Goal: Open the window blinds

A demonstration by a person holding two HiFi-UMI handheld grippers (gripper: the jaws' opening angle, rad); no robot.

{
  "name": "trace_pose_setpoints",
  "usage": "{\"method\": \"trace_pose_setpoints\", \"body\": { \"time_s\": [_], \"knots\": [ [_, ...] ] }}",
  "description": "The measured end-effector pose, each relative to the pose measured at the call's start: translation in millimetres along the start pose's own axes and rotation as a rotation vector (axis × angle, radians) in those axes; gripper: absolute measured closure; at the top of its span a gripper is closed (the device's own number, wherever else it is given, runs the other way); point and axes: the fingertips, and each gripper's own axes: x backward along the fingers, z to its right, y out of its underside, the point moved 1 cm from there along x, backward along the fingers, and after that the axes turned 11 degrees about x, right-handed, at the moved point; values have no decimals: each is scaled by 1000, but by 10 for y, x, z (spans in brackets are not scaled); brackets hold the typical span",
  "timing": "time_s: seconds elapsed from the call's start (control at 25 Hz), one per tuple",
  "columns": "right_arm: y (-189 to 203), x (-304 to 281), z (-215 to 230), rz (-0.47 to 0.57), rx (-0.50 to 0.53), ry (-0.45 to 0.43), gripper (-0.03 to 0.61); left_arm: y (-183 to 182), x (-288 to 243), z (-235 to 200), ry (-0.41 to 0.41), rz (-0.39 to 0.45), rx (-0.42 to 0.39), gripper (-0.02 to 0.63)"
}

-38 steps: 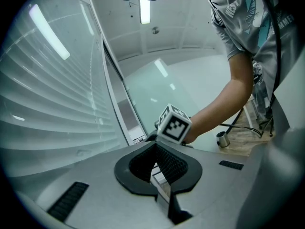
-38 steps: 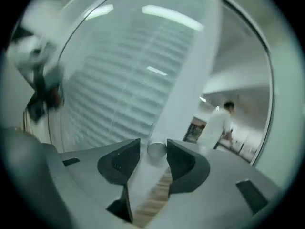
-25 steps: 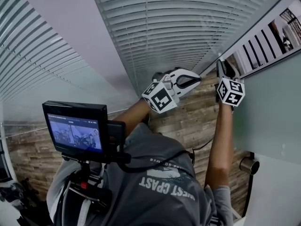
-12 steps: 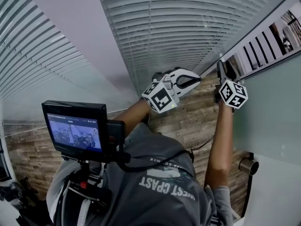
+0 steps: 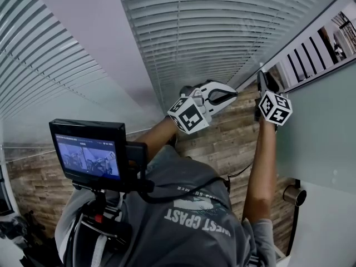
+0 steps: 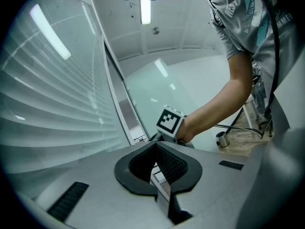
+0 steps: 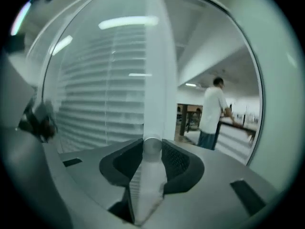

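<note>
The window blinds [image 5: 222, 26] are seen across the upper middle of the head view, slats shut. A silvery rod [image 7: 151, 175] is clamped between the jaws of the right gripper [image 7: 152, 140] at lower centre. The left gripper [image 6: 155, 146] is held closed on nothing.
</note>
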Motion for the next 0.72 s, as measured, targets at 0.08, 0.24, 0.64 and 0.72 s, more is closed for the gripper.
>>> {"method": "trace_pose_setpoints", "body": {
  "time_s": [0.08, 0.24, 0.64, 0.72],
  "knots": [
    [-2, -11, -66, -89, 373, 72, 459, 5, 5, 1, -1, -1, 0, 611],
    [46, -55, -181, -245, 1062, 218, 459, 18, 11, 2, -3, -2, -1, 611],
    [-73, -5, -33, 50, -111, -35, 449, 31, 33, -31, -13, -4, -1, 611],
    [-60, -18, 15, 75, -291, -64, 451, 42, 41, -28, -13, -4, 0, 611]
  ]
}}
